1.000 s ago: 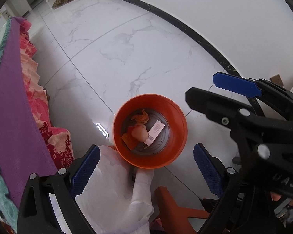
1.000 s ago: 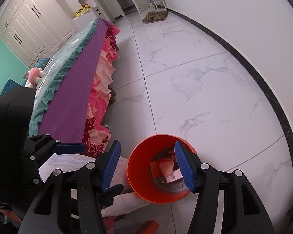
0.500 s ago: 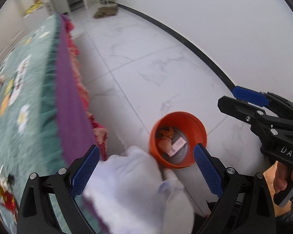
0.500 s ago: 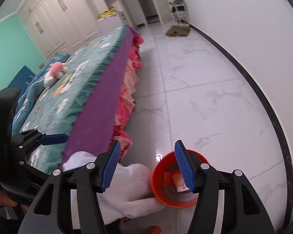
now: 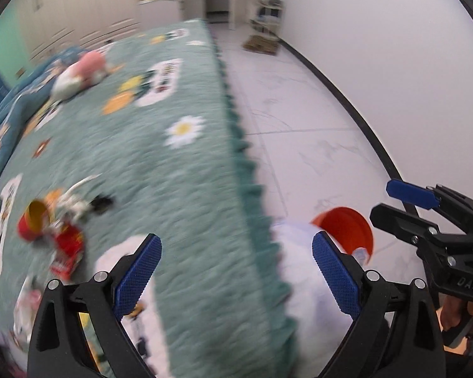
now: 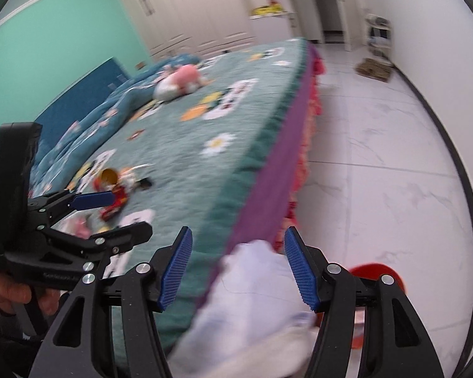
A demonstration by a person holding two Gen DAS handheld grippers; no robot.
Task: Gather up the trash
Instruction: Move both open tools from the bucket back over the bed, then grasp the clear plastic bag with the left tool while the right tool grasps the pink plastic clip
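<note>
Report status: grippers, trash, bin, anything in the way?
Left gripper open, empty. Right gripper open, empty. Trash pile on the bed; orange bin on the floor beside it. White cloth draped at the bed edge, between the grippers and bin.

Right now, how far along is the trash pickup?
Partly done, it seems: the orange bin on the floor beside the bed appears to hold something pale. Nothing is in hand: the left gripper and right gripper are both open and empty. Left to collect: the red cup and red wrappers lying on the bedspread.
</note>
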